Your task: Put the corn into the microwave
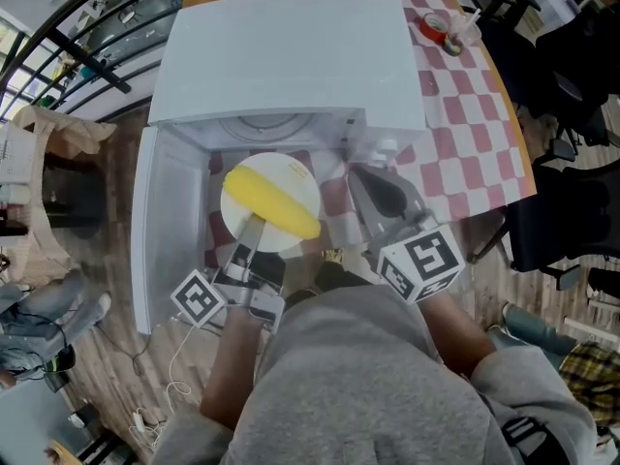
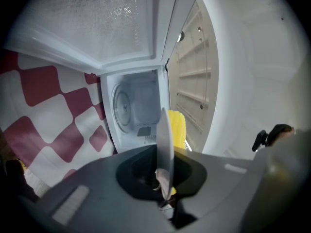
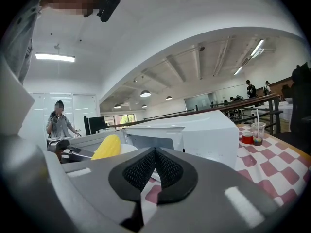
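Grips the white plate (image 1: 291, 170) by its near rim with the left gripper (image 1: 250, 235), jaws closed tight on the thin edge. Carries the corn (image 1: 273, 201) loose on that plate, just in front of the open microwave (image 1: 291, 56). Shows the right gripper (image 1: 383, 197) pressed shut on nothing, just right of the plate.

Looks firm, light and round, so likely to roll on a smooth, stiff plate; calls for a level carry. Best held by the plate rim rather than the cob itself.

Lies flat, long axis diagonal in the head view, upper left to lower right, crosswise to the left gripper's reach. Cannot tell which end is the tip.
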The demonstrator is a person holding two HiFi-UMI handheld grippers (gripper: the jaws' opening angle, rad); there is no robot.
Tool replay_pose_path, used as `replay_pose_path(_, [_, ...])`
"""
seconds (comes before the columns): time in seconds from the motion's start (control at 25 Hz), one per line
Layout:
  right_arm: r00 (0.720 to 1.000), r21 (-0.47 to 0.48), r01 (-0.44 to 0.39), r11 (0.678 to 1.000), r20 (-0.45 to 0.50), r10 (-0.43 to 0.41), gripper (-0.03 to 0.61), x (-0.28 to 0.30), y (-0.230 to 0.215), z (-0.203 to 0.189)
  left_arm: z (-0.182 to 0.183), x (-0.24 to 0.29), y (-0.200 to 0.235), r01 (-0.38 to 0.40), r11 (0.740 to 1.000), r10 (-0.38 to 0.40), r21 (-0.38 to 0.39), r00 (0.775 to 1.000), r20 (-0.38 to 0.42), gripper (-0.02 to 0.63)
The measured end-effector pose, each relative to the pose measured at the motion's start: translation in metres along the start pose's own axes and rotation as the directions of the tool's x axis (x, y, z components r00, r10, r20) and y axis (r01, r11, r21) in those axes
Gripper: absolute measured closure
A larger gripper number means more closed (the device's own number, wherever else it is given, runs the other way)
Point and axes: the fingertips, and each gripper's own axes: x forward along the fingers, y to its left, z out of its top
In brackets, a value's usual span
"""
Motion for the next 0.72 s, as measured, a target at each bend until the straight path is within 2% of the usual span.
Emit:
replay_pose_path(0.48, [0.997,-0.002,-0.080,0.997,0.018,0.080,0.580,0.018,0.006,0.005,0.009,0.015,0.004,-0.016,1.000,0.015,0.018,0.999,0.048,0.598])
replay_pose_path(0.72, [0.995,-0.002,-0.103,0.995,0.020,0.103,0.580,0.024,0.011,0.005,0.013,0.015,0.012,-0.036,0.999,0.036,0.000,0.996,0.078,0.598])
